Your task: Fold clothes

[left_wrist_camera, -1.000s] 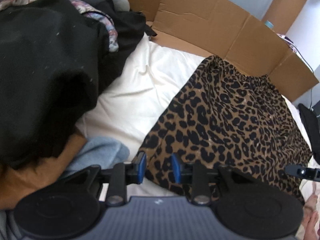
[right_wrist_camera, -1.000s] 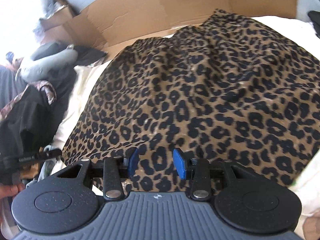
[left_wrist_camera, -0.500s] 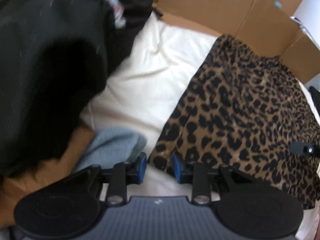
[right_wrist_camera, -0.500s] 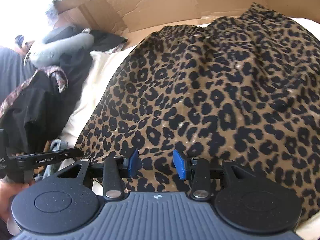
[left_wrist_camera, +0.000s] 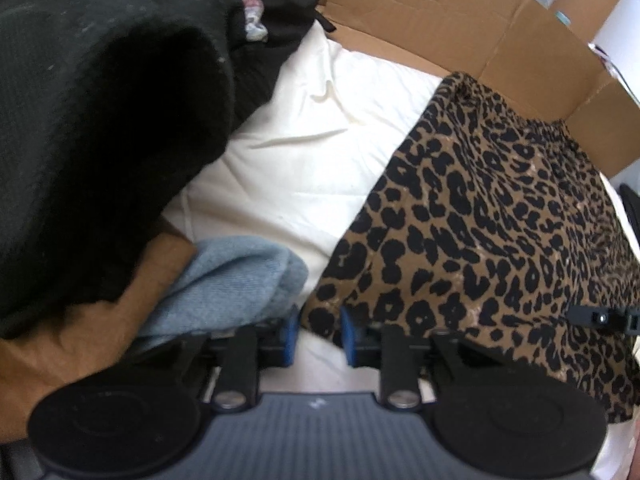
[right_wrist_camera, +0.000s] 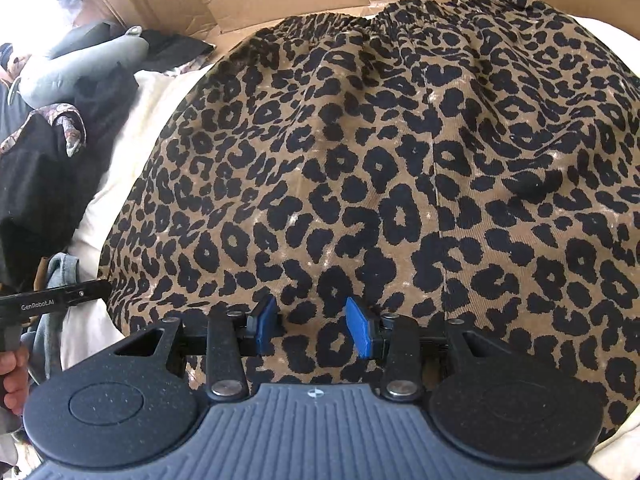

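the left gripper (left_wrist_camera: 316,334) sits low at the near left corner of the leopard-print skirt (left_wrist_camera: 500,216), its blue pads apart with nothing between them; the corner of the hem lies just ahead of the gap, and white sheet (left_wrist_camera: 320,160) shows beneath. the right gripper (right_wrist_camera: 311,330) hovers over the skirt's near edge further right, tipped down toward the cloth, its pads also spread and holding nothing (the print fills the gap behind them). in the right wrist view a hand (right_wrist_camera: 14,376) grips the left tool's handle at the far left edge.

the skirt lies spread flat on the white sheet, its gathered waistband (right_wrist_camera: 360,24) at the far side against a flattened cardboard box (left_wrist_camera: 460,32), whose flaps stand up behind the bedding. left of the skirt is a heap of clothes: a large black garment (left_wrist_camera: 100,120), a light blue piece (left_wrist_camera: 240,280) just beside the left gripper, something tan-brown (left_wrist_camera: 80,344) beneath, and a patterned scrap (left_wrist_camera: 250,12) further back.
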{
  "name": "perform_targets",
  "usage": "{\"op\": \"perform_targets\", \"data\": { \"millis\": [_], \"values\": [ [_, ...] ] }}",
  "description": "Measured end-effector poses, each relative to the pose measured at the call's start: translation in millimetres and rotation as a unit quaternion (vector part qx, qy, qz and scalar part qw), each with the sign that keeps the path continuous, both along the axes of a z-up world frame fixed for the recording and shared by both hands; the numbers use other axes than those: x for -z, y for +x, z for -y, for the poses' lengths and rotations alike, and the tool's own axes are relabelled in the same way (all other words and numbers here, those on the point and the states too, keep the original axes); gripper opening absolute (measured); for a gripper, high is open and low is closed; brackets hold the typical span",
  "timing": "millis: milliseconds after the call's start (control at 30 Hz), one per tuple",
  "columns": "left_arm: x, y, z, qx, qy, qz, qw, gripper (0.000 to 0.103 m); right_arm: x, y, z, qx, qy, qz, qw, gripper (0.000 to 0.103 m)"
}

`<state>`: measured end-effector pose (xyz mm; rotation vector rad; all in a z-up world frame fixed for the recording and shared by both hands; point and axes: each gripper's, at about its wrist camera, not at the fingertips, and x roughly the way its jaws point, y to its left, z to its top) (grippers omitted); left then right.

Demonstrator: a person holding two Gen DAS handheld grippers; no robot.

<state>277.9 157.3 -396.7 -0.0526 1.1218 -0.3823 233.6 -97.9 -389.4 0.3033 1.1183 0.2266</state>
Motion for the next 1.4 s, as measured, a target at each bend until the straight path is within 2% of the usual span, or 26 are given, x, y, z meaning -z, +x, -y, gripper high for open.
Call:
{"op": "perform_targets", "data": {
  "millis": [167,400,500,600,700,800,833,967,1133,1200,1300,1400],
  "values": [
    [-10.8,-5.6,5.4,0.007,0.006,0.014,0.9999,0.01,-9.8,0.0,-7.0,-0.012,0.006,0.016,1.0,0.046],
    [-18.0,-6.7,1.4,-0.001,-0.006,0.022,0.9997,0.013,-21.9,1.5,-17.9,-0.029,0.015,0.037,0.999,0.046],
    [-13.2,-4.4,-0.6,-0.005,-0.002,0.027,0.9996,0.031,-22.0,6.3,-26.0,-0.038,0.017,0.043,0.998,0.046],
    [0.0,-0.7,-1.7,0.001,0.002,0.015,0.9999,0.034,-22.2,11.2,-34.2,-0.046,0.02,0.049,0.998,0.046],
    [4.0,0.0,-0.9,0.007,-0.008,0.023,0.9997,0.036,-22.3,16.0,-42.3,-0.055,0.023,0.055,0.997,0.046],
    [5.1,1.7,-0.8,0.006,-0.021,0.021,0.9996,0.03,-22.5,20.8,-50.4,-0.063,0.025,0.061,0.996,0.046],
    [5.4,2.3,-0.9,0.006,-0.025,0.019,0.9995,0.022,-23.9,27.1,-52.0,-0.064,0.025,0.064,0.996,0.046],
    [4.9,3.1,-1.5,0.007,-0.04,0.014,0.9991,0.01,-32.4,59.4,-55.0,-0.071,0.018,0.083,0.994,0.046],
    [-2.0,-0.8,0.9,0.006,-0.043,0.024,0.9987,0.008,-38.5,95.6,-62.0,-0.06,0.035,0.072,0.995,0.047],
    [-3.8,-0.7,0.5,0.003,-0.047,0.025,0.9986,0.008,-38.3,108.7,-67.1,-0.061,0.039,0.069,0.995,0.053],
    [-6.2,-0.1,-1.1,-0.003,-0.055,0.022,0.9982,0.007,-32.7,128.1,-75.9,-0.06,0.048,0.063,0.995,0.054],
    [-5.3,3.7,-7.4,-0.024,-0.079,0.006,0.9966,0.007,-16.1,147.5,-84.8,-0.049,0.071,0.047,0.995,0.054]
  ]
}}
